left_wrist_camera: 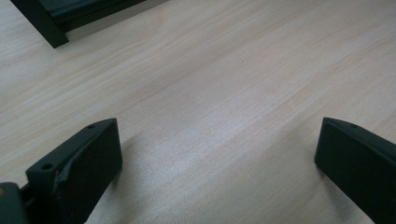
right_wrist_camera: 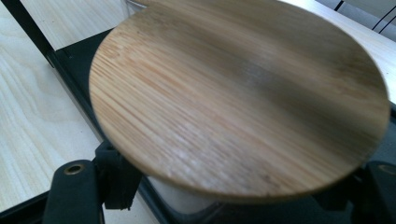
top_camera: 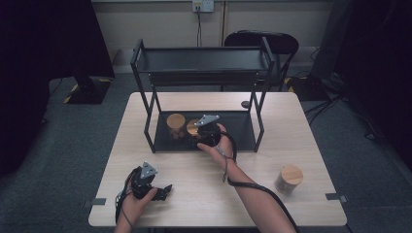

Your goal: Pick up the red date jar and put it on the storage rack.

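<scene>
Held jar: a jar with a round bamboo lid [right_wrist_camera: 238,100] sat between the jaws of the right gripper [top_camera: 208,132], which was clamped on its body just under the lid; from above, the gripper and hand covered most of it.
Jar's place: on the black lower tray [top_camera: 243,132] of the rack [top_camera: 201,60], at the tray's front middle, just to the right of a second jar [top_camera: 176,125].
Left gripper: the left gripper [top_camera: 163,192] rested low over the near left part of the desk [top_camera: 291,126], well apart from the rack; its jaws stood wide apart with only bare wood between them.
Lid: flat disc, pale brown bamboo with fine straight grain and a thin edge, tilted in the right gripper view.
Jar body: a pale, smooth wall showed under the lid's rim; what it held could not be told.
Second jar: the same lid, clear wall, brown contents.
Third jar: a third jar [top_camera: 289,179] stood alone on the desk's near right side.
Rack: black metal, two tiers, thin square legs.
Desk: light wood, matte, soft long grain.
</scene>
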`<state>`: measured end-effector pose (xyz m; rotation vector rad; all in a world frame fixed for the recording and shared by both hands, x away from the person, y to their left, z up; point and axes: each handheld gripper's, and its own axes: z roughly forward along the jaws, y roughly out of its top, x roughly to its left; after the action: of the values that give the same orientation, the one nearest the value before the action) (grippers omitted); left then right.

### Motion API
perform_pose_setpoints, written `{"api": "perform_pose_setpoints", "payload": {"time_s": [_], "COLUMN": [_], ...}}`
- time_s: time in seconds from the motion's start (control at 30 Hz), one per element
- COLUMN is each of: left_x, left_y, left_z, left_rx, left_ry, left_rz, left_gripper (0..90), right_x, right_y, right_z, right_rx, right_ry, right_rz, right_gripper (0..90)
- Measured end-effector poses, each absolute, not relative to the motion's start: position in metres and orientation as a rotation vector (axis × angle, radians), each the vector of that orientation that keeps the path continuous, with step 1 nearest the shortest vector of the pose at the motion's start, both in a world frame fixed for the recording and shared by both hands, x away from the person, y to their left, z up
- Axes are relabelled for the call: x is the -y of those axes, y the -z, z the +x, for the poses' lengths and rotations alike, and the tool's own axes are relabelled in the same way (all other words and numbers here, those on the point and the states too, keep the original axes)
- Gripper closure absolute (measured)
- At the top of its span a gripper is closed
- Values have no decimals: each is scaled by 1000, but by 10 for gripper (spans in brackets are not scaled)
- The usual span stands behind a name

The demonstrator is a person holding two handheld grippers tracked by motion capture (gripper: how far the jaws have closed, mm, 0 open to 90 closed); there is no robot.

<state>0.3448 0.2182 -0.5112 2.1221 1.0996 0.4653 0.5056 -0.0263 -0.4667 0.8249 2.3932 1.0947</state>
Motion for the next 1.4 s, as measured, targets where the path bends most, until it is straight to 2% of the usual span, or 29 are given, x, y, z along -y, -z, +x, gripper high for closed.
{"api": "perform_pose_setpoints", "payload": {"time_s": [1.4], "left_x": [-218], "left_y": [511], "left_z": [345], "left_rx": [-1100], "left_ry": [-465], "left_rz": [2123], "left_gripper": [3], "right_x": [26], "right_y": [475], "right_z": [530], "right_rx": [-2362], "right_ry": [-1075], "right_rz": [896], "right_gripper": [255]}}
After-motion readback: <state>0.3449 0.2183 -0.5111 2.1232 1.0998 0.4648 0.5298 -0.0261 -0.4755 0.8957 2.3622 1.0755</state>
